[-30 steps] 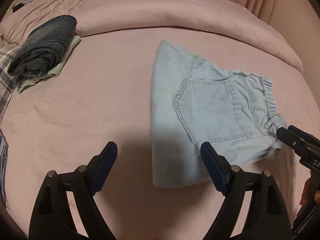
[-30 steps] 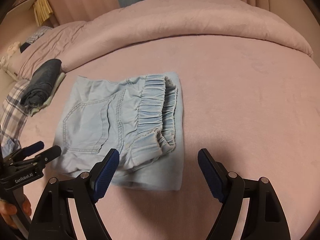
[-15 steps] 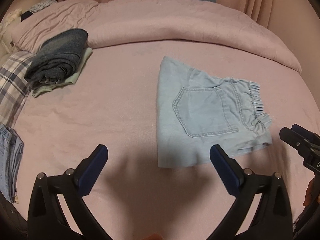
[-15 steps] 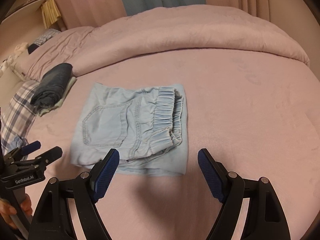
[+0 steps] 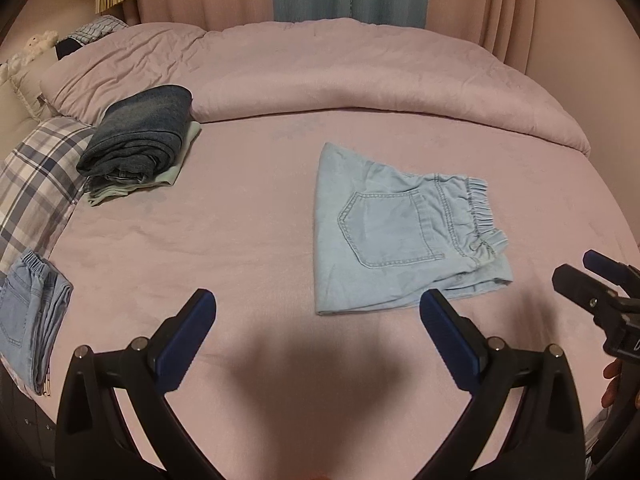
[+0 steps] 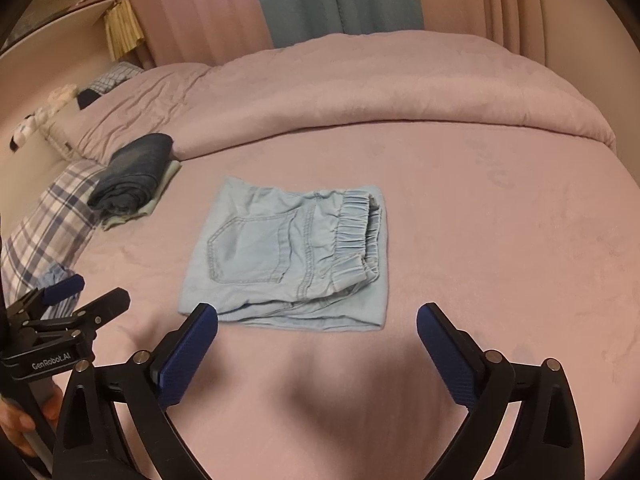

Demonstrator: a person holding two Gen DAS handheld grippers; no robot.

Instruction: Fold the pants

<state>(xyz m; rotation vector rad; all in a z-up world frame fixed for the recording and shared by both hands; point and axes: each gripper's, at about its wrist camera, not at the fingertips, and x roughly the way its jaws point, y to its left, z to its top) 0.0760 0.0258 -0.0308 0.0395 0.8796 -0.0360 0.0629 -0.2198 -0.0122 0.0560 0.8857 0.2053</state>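
1. Pink bed (image 5: 248, 240), rolled duvet (image 5: 360, 76) at the far side.
2. Left claw (image 5: 316, 344): jaws wide apart, empty, above the sheet.
3. Right claw (image 6: 318, 344): jaws wide apart, empty.
4. Pale blue pants (image 6: 288, 252) lie folded mid-bed, just beyond both claws, pocket up.
5. Dark denim stack (image 5: 140, 140) well left, beside plaid pillow (image 5: 36, 184).

Pinks and blues on the bed

Pale blue denim folded pants (image 6: 288, 256) with darker blue stitching lie on a dusty pink bedsheet (image 6: 500, 240); a dark indigo folded denim bundle (image 5: 140, 136) tops a mint green cloth (image 5: 176, 172); a blue, grey and white plaid pillow (image 5: 32, 188); black grippers carry royal blue pads (image 6: 188, 356).
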